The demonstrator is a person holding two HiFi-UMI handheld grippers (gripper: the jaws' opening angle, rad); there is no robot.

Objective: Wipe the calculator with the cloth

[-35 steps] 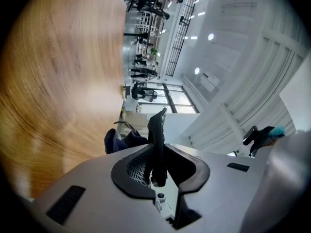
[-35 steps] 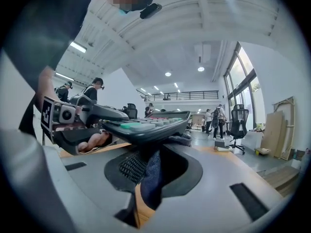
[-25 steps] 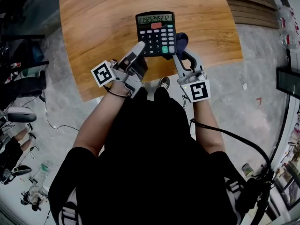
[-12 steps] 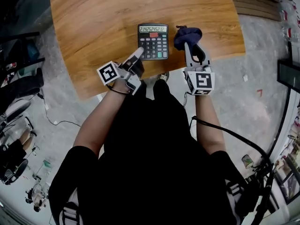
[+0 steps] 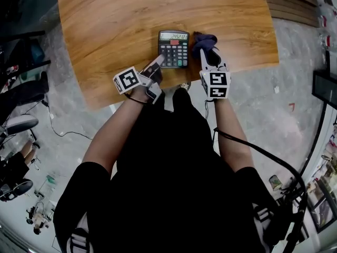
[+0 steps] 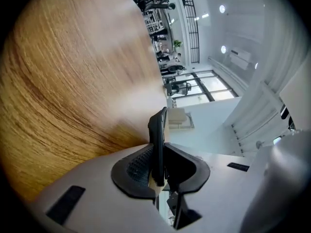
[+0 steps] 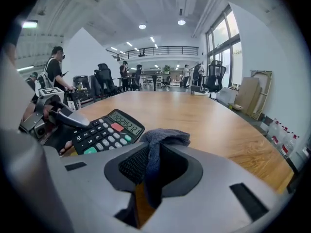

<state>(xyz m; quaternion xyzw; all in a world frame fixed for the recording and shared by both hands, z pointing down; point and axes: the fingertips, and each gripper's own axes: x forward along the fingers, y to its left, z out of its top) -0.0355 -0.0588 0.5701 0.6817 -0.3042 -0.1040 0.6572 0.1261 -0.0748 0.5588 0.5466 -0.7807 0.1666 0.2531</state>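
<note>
Left gripper (image 5: 157,65): jaws pinch the calculator (image 5: 174,48) at its near corner, apparently steadying it on the table (image 5: 105,30). Right gripper (image 5: 206,54): jaws clamp the cloth (image 5: 204,39), bunched just beyond them, seemingly ready for wiping.

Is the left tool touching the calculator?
Touching. The left gripper view shows the calculator edge-on, clamped between the jaws of the left tool.

Right tongs (image 7: 154,168) pinching cloth (image 7: 166,137), calculator (image 7: 103,133) beside
</note>
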